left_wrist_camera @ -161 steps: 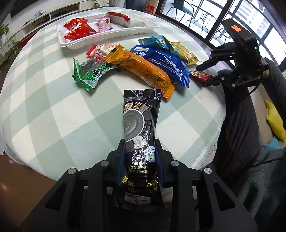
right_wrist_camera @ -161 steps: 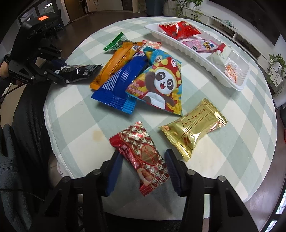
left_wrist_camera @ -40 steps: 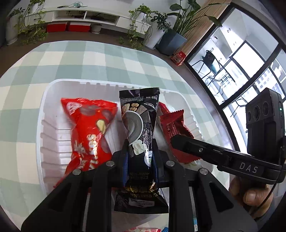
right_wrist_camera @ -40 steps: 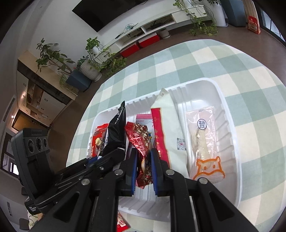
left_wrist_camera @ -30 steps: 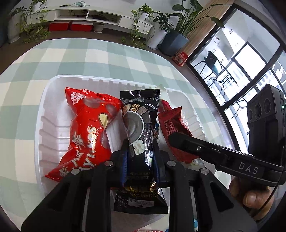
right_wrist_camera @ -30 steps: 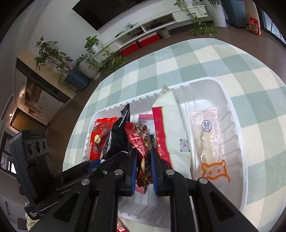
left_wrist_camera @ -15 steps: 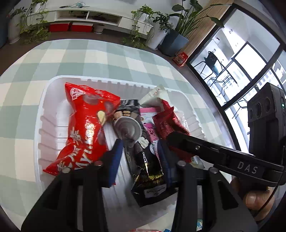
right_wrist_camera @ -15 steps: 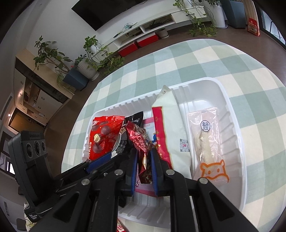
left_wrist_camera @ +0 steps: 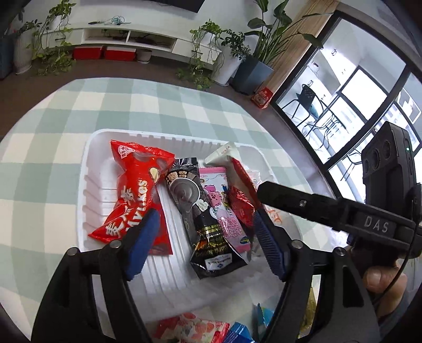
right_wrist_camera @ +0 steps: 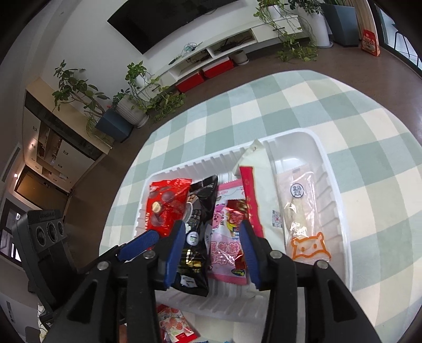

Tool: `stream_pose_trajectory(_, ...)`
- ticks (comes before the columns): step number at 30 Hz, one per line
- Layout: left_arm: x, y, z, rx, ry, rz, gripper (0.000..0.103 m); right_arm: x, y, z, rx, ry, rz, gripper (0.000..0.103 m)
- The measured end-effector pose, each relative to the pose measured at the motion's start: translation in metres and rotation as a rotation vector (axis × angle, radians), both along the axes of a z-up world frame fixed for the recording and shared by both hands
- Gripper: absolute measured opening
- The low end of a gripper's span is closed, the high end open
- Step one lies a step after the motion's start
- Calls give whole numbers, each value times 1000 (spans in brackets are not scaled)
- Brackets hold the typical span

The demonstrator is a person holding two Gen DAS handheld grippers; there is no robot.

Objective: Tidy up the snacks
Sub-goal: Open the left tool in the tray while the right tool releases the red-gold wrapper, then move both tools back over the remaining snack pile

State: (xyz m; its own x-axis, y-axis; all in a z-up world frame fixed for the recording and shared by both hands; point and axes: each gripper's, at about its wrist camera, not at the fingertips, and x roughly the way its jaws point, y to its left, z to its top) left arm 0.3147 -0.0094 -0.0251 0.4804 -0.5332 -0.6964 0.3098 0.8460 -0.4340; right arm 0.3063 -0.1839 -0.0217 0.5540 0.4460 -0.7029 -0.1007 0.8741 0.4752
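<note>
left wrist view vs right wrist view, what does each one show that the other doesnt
Only the left wrist view shows the windows with chairs outside and the hand holding the right tongs.

Only the right wrist view shows the wall-mounted TV and the clear packet with an orange animal face unobstructed.

Both show the white tray holding the red bag, black packet and pink packet. Both tongs' jaws are opening, gripping nothing.

Black snack pack [left_wrist_camera: 203, 216] and small red snack pack [right_wrist_camera: 235, 215] lie flat in the white tray [left_wrist_camera: 87, 168].
</note>
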Motion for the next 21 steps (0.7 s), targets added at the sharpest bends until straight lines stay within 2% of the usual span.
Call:
stream_pose_trajectory(1,-4,3,4,-4,-10,6,78,-4,0,5,8,-12,1,53)
stream_pose_trajectory(3,-15,10,14,-17,-30,20,92,-13,0,16,20,-36,9,57)
stream_pose_trajectory(4,-22,16,20,-23,-45,31,95,-18,0,23,27,-49,14,59)
stream_pose_trajectory(7,-44,33,38,-30,-85,63,103,-40,-3,39,65,-93,35,71)
stream_pose_trajectory(12,-99,65,63,-14,-186,102,103,-93,-25,53,186,-144,48,79)
stream_pose_trajectory(18,-172,73,57,86,-269,104,103,-158,-52,38,250,-168,16,89)
stream_pose_trajectory(20,-194,71,48,86,-250,106,103,-178,-63,26,294,-158,-1,95)
stream_pose_trajectory(21,-202,70,41,80,-213,111,103,-186,-68,19,310,-150,-10,99)
